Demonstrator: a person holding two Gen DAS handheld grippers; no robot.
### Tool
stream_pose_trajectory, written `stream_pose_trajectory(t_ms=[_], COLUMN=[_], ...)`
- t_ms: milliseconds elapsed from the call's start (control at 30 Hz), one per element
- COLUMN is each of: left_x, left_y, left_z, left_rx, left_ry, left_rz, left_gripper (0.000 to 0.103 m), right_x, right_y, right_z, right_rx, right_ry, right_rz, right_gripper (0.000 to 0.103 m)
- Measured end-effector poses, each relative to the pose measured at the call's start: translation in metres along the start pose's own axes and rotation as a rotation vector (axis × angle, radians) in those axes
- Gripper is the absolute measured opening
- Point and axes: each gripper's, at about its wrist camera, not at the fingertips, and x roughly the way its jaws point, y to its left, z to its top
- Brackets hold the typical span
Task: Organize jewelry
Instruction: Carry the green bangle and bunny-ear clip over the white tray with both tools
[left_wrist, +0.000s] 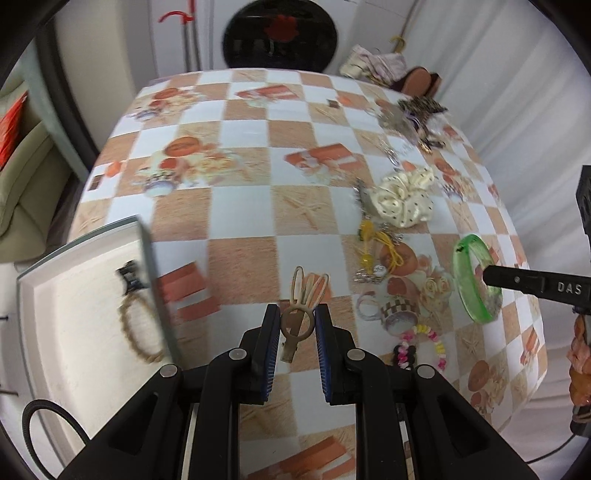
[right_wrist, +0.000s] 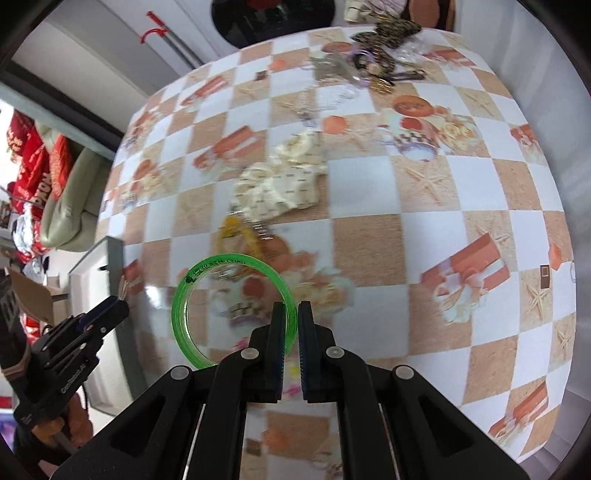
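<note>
Grippers (left_wrist: 296, 325) (right_wrist: 291, 332) pinch a hair clip (left_wrist: 301, 306) and green bangle (right_wrist: 231, 306); carry both level to the tray (left_wrist: 85, 236) at left, releasing low.

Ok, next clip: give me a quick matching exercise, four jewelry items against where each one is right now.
Items:
1. green bangle
2. tan rabbit-ear clip
3. beaded bracelet
4. cream dotted scrunchie

Places:
A. lying in the white tray
B. between the left gripper's pads
C. loose on the checked tablecloth
D. pinched in the right gripper

Pairs: 1-D, 2-B, 3-A, 4-C
</note>
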Motion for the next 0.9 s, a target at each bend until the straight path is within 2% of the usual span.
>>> stream_pose_trajectory(t_ms=[300, 533, 733, 900], left_x=[-0.031, -0.05, -0.058, -0.054], left_y=[0.055, 0.106, 0.154, 0.186], left_z=[-0.023, -0.041, -0.055, -0.066], left_rx=[-0.126, -0.24, -0.35, -0.421], left_ry=[-0.034, -0.066, -0.097, -0.108], left_rz=[0.043, 0.104, 0.177, 0.236], left_gripper=[0.024, 0.024, 0.024, 0.024], right_x=[-0.026, -0.032, -0.015, 0.026], right_y=[0.077, 0.162, 0.242, 0.305], right_z=[-0.002, 0.012, 0.021, 0.025], right_rx=[-0.106, -0.252, -0.409, -0.52], right_ry=[-0.003, -0.01, 0.006, 0.044], right_rz=[0.084, 0.156, 0.201, 0.209], right_gripper=[0.007, 0.007, 0.007, 0.007])
